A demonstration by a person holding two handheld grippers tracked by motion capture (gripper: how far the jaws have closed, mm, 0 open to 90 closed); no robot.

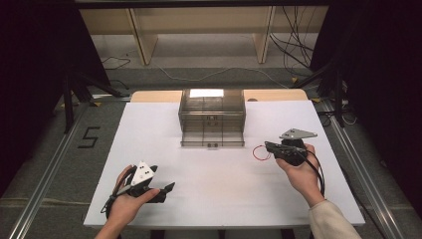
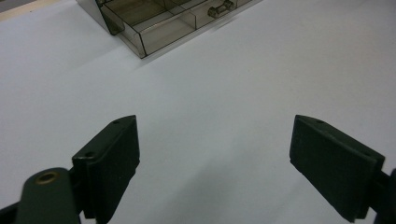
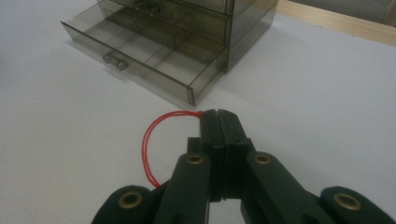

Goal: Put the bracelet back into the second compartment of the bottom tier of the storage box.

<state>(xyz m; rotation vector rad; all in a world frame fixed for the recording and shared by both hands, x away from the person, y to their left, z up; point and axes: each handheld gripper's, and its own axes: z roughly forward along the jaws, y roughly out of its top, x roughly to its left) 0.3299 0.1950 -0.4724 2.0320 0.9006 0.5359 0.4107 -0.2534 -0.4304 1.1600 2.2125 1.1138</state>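
A smoky clear drawer box (image 1: 212, 112) stands at the back middle of the white table (image 1: 219, 199), its bottom drawer (image 1: 212, 138) pulled out and divided into compartments. My right gripper (image 1: 267, 146) is shut on a thin red loop of string or rubber band (image 1: 260, 153), which hangs to the left of the jaws, right of the open drawer. In the right gripper view the red loop (image 3: 152, 140) curls left from the closed jaw tips of that gripper (image 3: 217, 113), a short way before the drawer (image 3: 144, 56). My left gripper (image 2: 215, 149) is open above bare table at the front left (image 1: 169, 187).
The drawer box corner (image 2: 140, 28) lies far ahead of the left gripper. A wooden shelf frame (image 1: 199, 30) and cables (image 1: 293, 45) lie on the floor beyond the table. A "5" is marked on the floor (image 1: 88, 137) at the left.
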